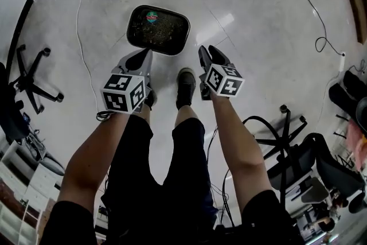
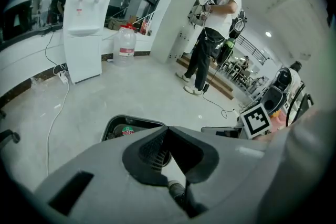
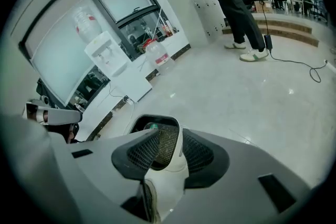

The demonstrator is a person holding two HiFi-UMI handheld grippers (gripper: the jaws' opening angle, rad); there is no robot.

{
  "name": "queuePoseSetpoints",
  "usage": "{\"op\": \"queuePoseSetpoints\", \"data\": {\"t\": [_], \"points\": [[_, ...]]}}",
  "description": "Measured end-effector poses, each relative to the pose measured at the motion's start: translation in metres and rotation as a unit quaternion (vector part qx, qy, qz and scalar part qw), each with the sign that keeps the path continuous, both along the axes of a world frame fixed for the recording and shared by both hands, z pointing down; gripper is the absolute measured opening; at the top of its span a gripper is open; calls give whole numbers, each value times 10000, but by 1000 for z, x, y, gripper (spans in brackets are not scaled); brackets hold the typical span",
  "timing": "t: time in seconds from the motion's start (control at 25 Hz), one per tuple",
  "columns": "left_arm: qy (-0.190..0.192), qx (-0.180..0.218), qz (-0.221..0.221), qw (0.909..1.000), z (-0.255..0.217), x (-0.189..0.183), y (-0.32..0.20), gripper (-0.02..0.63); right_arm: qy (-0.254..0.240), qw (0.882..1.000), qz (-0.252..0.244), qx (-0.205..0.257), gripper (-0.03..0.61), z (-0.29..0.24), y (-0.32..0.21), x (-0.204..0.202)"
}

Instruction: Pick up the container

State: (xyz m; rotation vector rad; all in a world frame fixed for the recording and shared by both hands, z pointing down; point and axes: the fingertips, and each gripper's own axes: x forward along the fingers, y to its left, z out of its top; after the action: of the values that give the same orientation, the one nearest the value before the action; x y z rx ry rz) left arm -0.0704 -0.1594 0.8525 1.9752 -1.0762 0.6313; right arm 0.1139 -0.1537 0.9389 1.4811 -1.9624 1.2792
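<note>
A black mesh container (image 1: 167, 32) with rounded corners sits on the pale floor just beyond the person's feet. A round green and red labelled item (image 1: 152, 16) lies in its far end. My left gripper (image 1: 139, 57) hangs over the container's near left corner with its jaws pressed together and nothing between them. My right gripper (image 1: 209, 55) is off the near right corner, its jaws a little apart and empty. In the left gripper view the container's rim (image 2: 134, 120) peeks above the left gripper (image 2: 168, 129). In the right gripper view the container (image 3: 157, 119) shows through the right gripper's gap (image 3: 171, 134).
The person's dark shoes (image 1: 185, 86) stand between the grippers. An office chair base (image 1: 31, 82) lies to the left, black chairs (image 1: 287, 143) to the right, and cables cross the floor. A water dispenser (image 2: 86, 29), a water jug (image 2: 125, 45) and a standing person (image 2: 210, 42) are further off.
</note>
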Motion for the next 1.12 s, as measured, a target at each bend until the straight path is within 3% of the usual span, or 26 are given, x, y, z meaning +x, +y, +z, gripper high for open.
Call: {"op": "queuePoseSetpoints", "data": {"t": [0.36, 0.76, 1.12], "points": [[-82, -35, -1, 10000, 64, -12, -6, 5, -101, 9993, 221, -279, 107, 96, 6, -5], [-10, 81, 94, 9999, 112, 0, -17, 5, -296, 9967, 529, -537, 107, 185, 7, -9], [-5, 40, 205, 9998, 154, 5, -14, 5, -364, 9960, 239, -782, 107, 244, 10, -20]]}}
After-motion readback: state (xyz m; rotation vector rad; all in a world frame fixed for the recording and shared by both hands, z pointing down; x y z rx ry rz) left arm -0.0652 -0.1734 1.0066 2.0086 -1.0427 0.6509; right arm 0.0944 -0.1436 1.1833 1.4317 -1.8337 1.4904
